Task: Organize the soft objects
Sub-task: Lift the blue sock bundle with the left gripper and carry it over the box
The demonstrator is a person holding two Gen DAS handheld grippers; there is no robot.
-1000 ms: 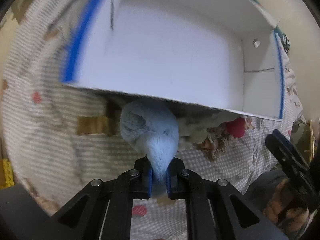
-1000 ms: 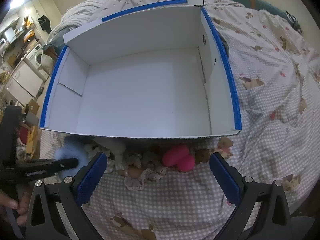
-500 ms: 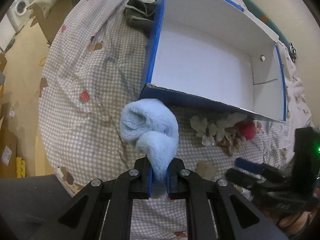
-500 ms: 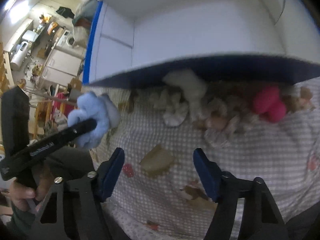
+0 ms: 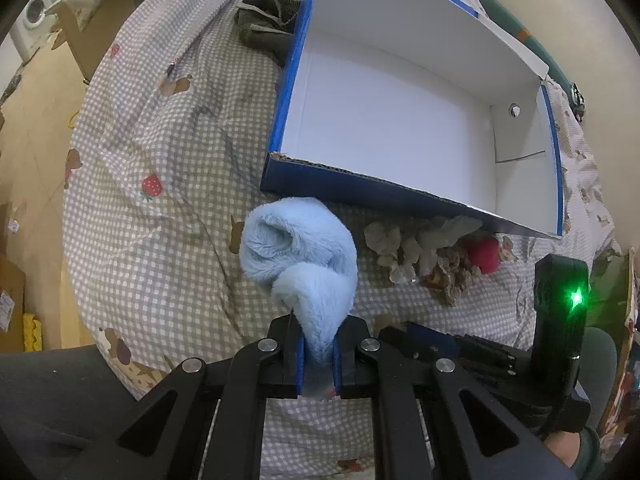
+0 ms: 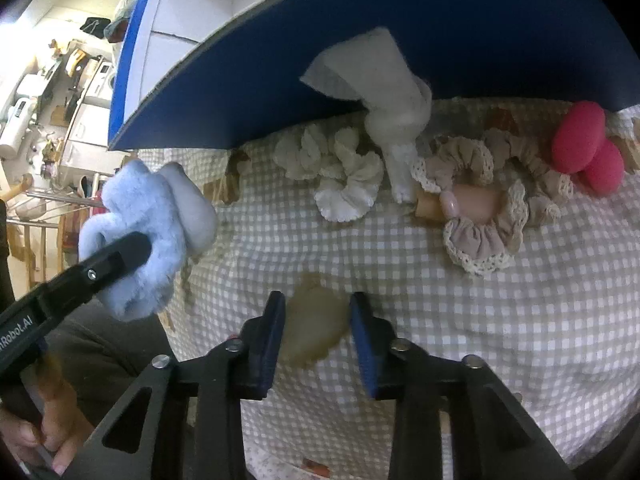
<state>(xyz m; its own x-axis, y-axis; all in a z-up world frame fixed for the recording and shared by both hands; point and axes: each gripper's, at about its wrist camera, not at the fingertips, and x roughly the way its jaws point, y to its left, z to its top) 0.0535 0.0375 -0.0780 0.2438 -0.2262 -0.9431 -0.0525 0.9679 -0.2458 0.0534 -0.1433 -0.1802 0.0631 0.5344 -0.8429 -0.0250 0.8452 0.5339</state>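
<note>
My left gripper (image 5: 318,354) is shut on a fluffy light-blue soft piece (image 5: 304,252) and holds it above the checked bedspread, in front of the near wall of the blue-and-white box (image 5: 400,200). The blue piece also shows in the right wrist view (image 6: 148,224). My right gripper (image 6: 316,332) is low over the bedspread, its jaws partly open with nothing between them. Ahead of it lie a cream scrunchie (image 6: 344,176), a white fluffy piece (image 6: 392,112), a beige lace scrunchie (image 6: 480,216) and a pink soft piece (image 6: 588,148) along the box wall.
The box (image 6: 360,60) is empty and white inside in the left wrist view. A dark cloth (image 5: 264,20) lies at the box's far left corner. The bed edge drops off at left toward the floor with cardboard boxes (image 5: 12,308).
My left gripper has pulled back and up from the box with the blue piece. My right gripper has dropped low toward the bedspread and its jaws have narrowed.
</note>
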